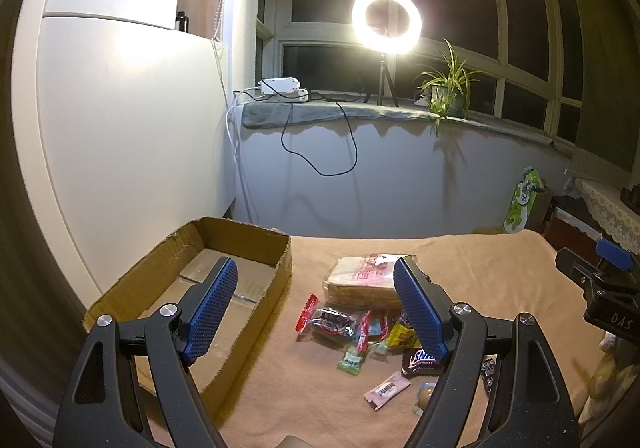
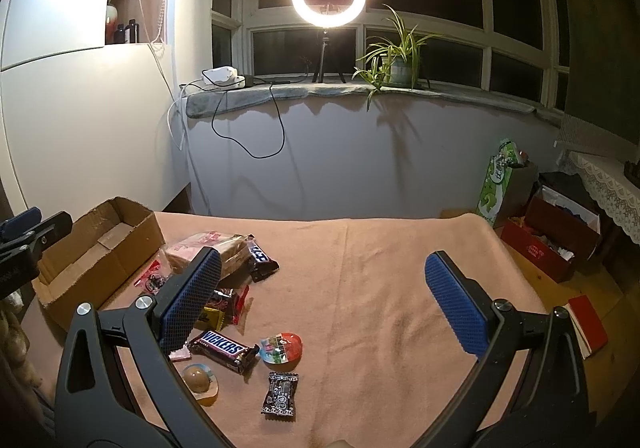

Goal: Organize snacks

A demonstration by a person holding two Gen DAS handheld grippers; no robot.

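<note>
Two pairs of tongs hover over a worktop [image 2: 380,268] draped in a peach cloth, both spread wide and holding nothing. Left tongs [image 1: 316,304] sit above the boundary between an empty cardboard box [image 1: 256,312] and the snack pile; right tongs [image 2: 320,308] face the bare right half of the cloth, with the pile at their left finger.

Snacks lie loose in one cluster just right of the box: a bagged loaf of sliced bread [image 1: 360,280] at the far end, small wrapped candies [image 1: 352,360] in the middle, and, nearest the viewer, a Snickers bar [image 2: 224,348], a dome-shaped jelly cup [image 2: 200,378], an egg-shaped toy capsule [image 2: 282,346] and a dark wrapped candy [image 2: 282,394]. Several wrappers overlap, so single pieces at the near edge look easiest to pinch first.

Placement suggests the box, open-topped with a low wall beside the pile, is the intended receptacle; nothing has yet gone in. Its near wall is torn and uneven, a possible snag. Open cloth to the right gives room to sort or slide items; the worktop's right edge drops to the floor.
</note>
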